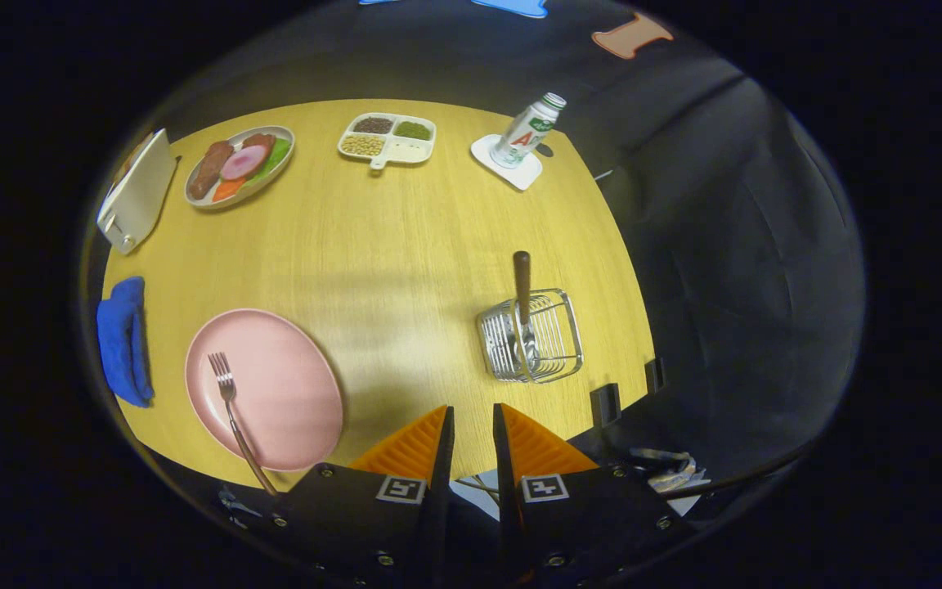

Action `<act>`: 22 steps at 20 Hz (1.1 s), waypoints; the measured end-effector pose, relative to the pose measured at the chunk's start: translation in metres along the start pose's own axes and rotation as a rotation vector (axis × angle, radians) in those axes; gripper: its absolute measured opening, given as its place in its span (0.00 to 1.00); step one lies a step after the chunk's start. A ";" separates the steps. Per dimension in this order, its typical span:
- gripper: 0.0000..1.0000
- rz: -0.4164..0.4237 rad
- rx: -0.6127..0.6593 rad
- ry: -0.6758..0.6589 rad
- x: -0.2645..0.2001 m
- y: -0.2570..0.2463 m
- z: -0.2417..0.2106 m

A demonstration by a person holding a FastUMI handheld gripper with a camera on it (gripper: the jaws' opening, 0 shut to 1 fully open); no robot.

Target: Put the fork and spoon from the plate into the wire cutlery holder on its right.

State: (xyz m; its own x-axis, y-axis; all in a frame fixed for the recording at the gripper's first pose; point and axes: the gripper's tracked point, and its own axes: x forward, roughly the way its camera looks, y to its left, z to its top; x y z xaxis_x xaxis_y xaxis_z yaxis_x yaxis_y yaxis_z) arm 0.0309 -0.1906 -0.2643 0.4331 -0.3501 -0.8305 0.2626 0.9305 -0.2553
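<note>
A pink plate (pixel 275 384) lies on the wooden table, left of and just ahead of my fingers. A fork (pixel 231 409) rests on its left part, tines pointing away and its handle running back over the plate's near rim. To the right stands the wire cutlery holder (pixel 532 335), with the spoon (pixel 523 303) upright inside it, dark handle sticking up. My gripper (pixel 473 417) hovers above the table's near edge between plate and holder. Its fingers stand a narrow gap apart with nothing between them.
A blue cloth (pixel 123 339) lies left of the plate. Farther off are a white toaster-like box (pixel 137 192), a plate of food (pixel 239 164), a divided snack tray (pixel 388 137) and a bottle (pixel 527 131) on a white coaster. The table's right edge drops to dark cloth.
</note>
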 end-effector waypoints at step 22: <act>0.28 0.248 -0.322 -0.013 -0.023 0.186 -0.062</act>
State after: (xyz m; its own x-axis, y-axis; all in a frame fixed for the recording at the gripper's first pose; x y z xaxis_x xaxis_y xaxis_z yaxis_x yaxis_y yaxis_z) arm 0.0164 -0.0033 -0.3235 0.4609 -0.1100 -0.8806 -0.1336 0.9724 -0.1913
